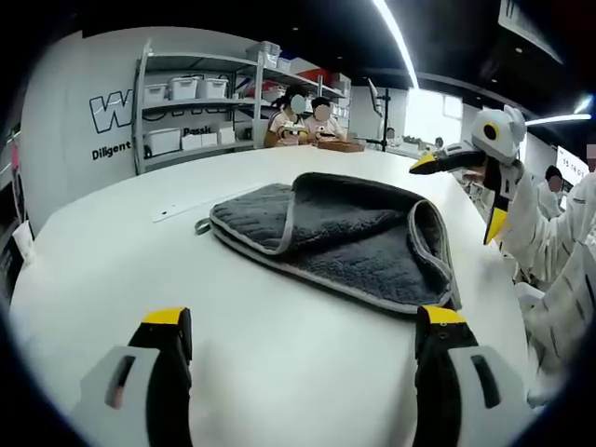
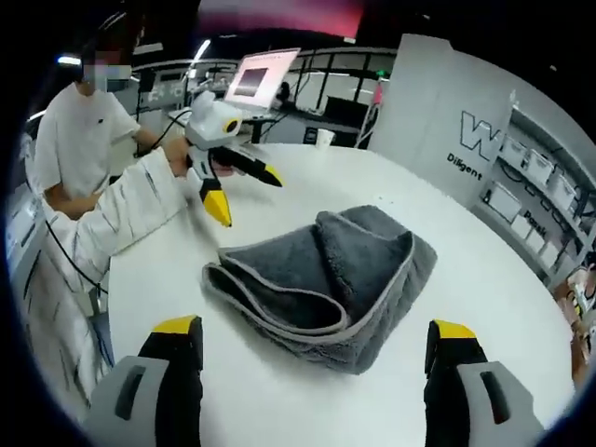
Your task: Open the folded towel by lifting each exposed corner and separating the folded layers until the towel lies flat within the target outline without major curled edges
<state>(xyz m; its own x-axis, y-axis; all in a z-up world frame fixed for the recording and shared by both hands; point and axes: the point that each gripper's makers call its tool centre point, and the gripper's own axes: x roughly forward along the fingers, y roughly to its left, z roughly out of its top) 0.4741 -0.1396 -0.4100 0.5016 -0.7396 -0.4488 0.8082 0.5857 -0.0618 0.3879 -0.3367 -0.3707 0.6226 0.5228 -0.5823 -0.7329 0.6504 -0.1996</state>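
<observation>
- Left claw (image 1: 303, 340): jaws wide apart, holding nothing, low over the white surface (image 1: 112, 251); the towel (image 1: 345, 237) lies just ahead, a bit to the right.
- Right claw (image 2: 317, 349): jaws wide apart too, empty; the towel (image 2: 321, 275) lies right ahead, and its nearest folded edge sits between the jaw tips, a little beyond them; this claw looks nearer, so I think it can reach a corner first.
- The towel is grey and fluffy with a pale grey trim; it is folded over on itself in soft layers, with curled open edges; its long side runs across the left view; no outline can be seen around it.
- Past the towel, each view shows the other claw held up in the air, jaws apart.
- Far back: shelves (image 1: 200, 102) with white boxes, a screen (image 2: 261, 79), and people sitting.
</observation>
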